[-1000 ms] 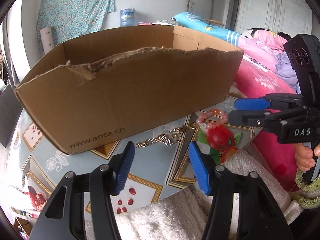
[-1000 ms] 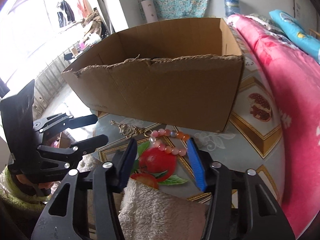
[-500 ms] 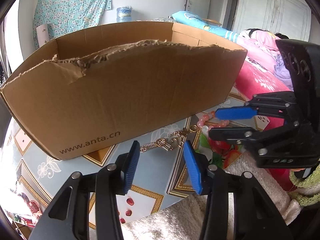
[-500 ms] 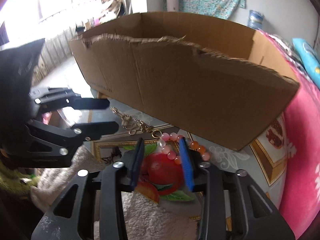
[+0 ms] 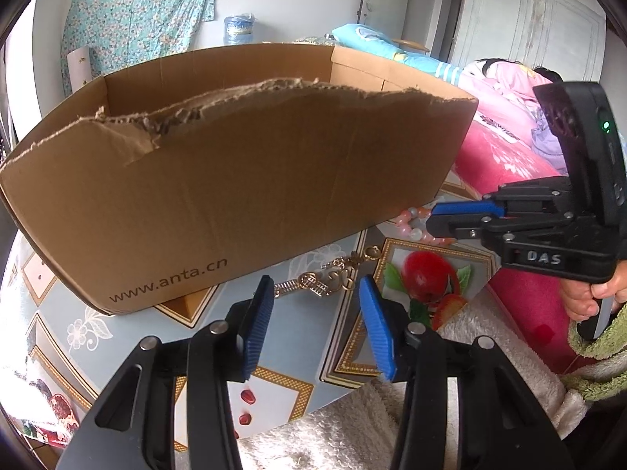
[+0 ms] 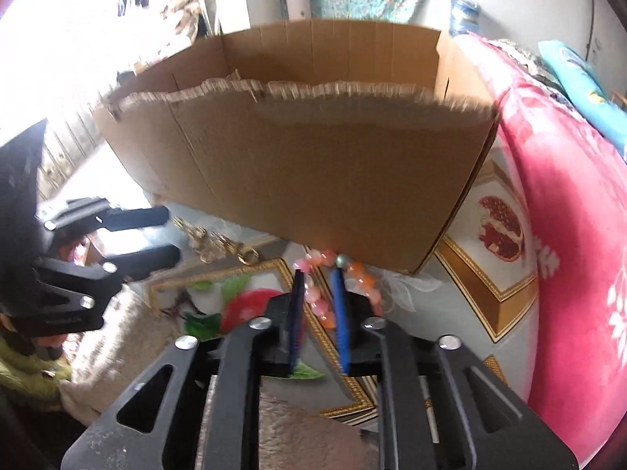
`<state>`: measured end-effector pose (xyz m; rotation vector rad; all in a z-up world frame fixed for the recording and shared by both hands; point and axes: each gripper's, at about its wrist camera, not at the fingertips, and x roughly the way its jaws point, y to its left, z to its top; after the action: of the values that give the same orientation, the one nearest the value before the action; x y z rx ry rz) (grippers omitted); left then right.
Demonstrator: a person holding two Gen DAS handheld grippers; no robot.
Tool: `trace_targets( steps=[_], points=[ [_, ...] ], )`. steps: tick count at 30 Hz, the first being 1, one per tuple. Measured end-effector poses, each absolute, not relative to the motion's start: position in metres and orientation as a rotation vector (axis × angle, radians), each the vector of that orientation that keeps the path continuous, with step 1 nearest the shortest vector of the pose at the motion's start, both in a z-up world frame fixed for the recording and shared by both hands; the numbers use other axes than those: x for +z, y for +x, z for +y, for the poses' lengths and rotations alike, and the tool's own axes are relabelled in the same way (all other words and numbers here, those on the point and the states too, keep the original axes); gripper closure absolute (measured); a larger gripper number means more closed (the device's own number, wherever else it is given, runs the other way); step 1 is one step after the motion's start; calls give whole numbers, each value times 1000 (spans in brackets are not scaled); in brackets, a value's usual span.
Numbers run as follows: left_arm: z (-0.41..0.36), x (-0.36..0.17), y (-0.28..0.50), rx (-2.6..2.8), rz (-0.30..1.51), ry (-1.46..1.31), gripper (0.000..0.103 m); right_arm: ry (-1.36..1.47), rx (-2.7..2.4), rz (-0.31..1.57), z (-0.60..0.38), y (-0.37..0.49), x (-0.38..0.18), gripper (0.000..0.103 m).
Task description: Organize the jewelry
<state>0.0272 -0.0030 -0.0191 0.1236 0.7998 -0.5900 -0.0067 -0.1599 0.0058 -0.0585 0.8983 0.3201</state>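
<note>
The right gripper (image 6: 317,293) is down on the bead bracelet (image 6: 345,278) at the centre of the right wrist view, just below the front wall of the cardboard box (image 6: 305,164). Its jaws have just been closing and now stand narrow, with one strand of pink beads running between the blue pads; blur keeps me from telling whether the pads actually press on it. The rest of the loop lies to the right of the pads on the patterned tablecloth (image 6: 462,286).

In the left wrist view, the left gripper (image 5: 313,313) hovers low at bottom centre, jaws apart with nothing between them, lined up behind the gold chain (image 5: 325,280) that lies flat on the cloth near the box's lower edge. The bracelet peeks out at the right, at the right gripper's tips.

So the step in hand looks like the pick-up of the bracelet. The next move, I judge, calls for a firm pinch on the beads, a lift clear of the box's torn rim, then a drop inside. The chain waits for the left gripper.
</note>
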Motion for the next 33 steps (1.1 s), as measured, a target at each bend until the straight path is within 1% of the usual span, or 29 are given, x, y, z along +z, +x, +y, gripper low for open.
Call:
trace_targets(
  steps=[1,8,18,24,33],
  points=[
    [-3,-18,26,-594,796,120,60,-48,330,886,-159,-9,9,81],
    [-14,-16,19,-643,777,143,76,-4,394,888,-154,-13,9,81],
    [-8,-19,29,-547,758,238,77,36,441,923,-145,-3,1,81],
    [-6,-27,37,-546,787,282,77,50,446,931,-147,-1,1,81],
    [-2,-28,42,-611,831,266,77,65,447,939,-148,3,-3,80]
  ],
)
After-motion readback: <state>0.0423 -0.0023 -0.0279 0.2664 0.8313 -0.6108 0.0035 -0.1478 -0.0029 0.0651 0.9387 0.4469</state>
